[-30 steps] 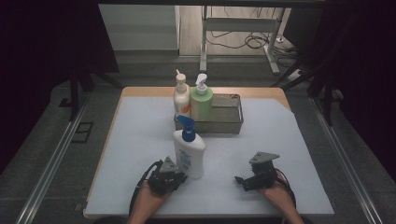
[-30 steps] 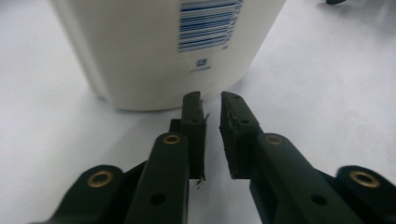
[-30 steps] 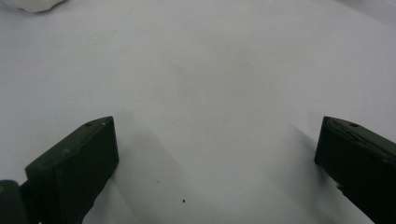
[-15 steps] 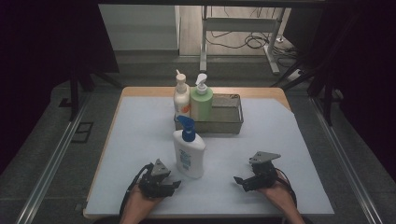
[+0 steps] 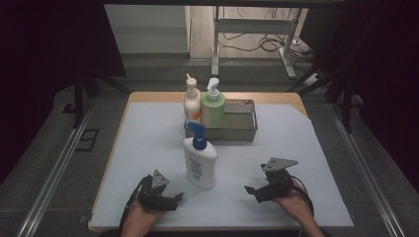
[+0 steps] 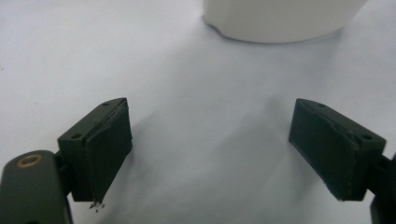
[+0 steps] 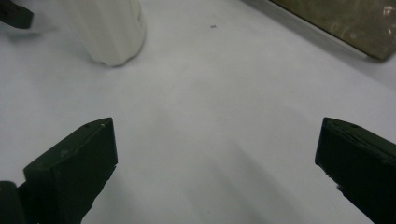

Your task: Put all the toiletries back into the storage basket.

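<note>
A white bottle with a blue pump (image 5: 199, 160) stands upright on the white table cover (image 5: 148, 143). My left gripper (image 5: 179, 196) lies low to its left near the front edge, apart from it. Its jaws have just been opening and now stand wide with nothing between them. In the left gripper view (image 6: 210, 158) the bottle's base (image 6: 280, 18) is a short way ahead. My right gripper (image 5: 249, 190) hovers to the bottle's right, open and empty. The right gripper view (image 7: 215, 172) shows the bottle (image 7: 109, 28) at upper left.
A metal tray (image 5: 242, 131) sits behind the white bottle, with a green pump bottle (image 5: 213, 106) and a cream pump bottle (image 5: 192, 103) at its left end. The tray's corner (image 7: 345, 23) shows in the right gripper view. The table's front edge lies just below both hands.
My left gripper has let go of the white bottle, opened its jaws and drawn back to the left. The bottle stays standing. The right gripper has risen a little.
</note>
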`<state>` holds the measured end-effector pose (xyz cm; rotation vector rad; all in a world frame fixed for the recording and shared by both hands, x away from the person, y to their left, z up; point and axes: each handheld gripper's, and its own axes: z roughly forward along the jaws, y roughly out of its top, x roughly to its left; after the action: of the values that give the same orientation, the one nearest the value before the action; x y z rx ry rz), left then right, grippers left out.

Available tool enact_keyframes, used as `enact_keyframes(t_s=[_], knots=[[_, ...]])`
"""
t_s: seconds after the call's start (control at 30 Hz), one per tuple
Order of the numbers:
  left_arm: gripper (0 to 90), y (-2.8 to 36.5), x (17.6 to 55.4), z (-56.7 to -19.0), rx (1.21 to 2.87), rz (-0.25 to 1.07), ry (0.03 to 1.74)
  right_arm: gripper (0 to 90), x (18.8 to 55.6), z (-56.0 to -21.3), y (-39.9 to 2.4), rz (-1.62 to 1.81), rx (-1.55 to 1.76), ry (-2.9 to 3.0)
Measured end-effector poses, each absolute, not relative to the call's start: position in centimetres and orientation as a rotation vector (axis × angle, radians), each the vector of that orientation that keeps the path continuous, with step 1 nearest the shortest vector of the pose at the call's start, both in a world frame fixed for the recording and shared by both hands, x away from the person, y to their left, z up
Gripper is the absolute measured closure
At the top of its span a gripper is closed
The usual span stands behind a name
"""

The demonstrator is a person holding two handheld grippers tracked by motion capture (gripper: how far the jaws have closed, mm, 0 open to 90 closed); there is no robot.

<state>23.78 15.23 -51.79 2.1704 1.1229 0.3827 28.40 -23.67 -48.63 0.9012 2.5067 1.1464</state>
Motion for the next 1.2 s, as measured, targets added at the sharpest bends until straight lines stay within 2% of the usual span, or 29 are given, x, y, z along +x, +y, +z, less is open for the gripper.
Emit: enact_keyframes(t_s=[1.2], knots=[[12.4,15.5,23.6,-52.4,2.139,0.418,1.132,0.0,28.9,-44.9,-18.9,1.228,0.806,2.569]])
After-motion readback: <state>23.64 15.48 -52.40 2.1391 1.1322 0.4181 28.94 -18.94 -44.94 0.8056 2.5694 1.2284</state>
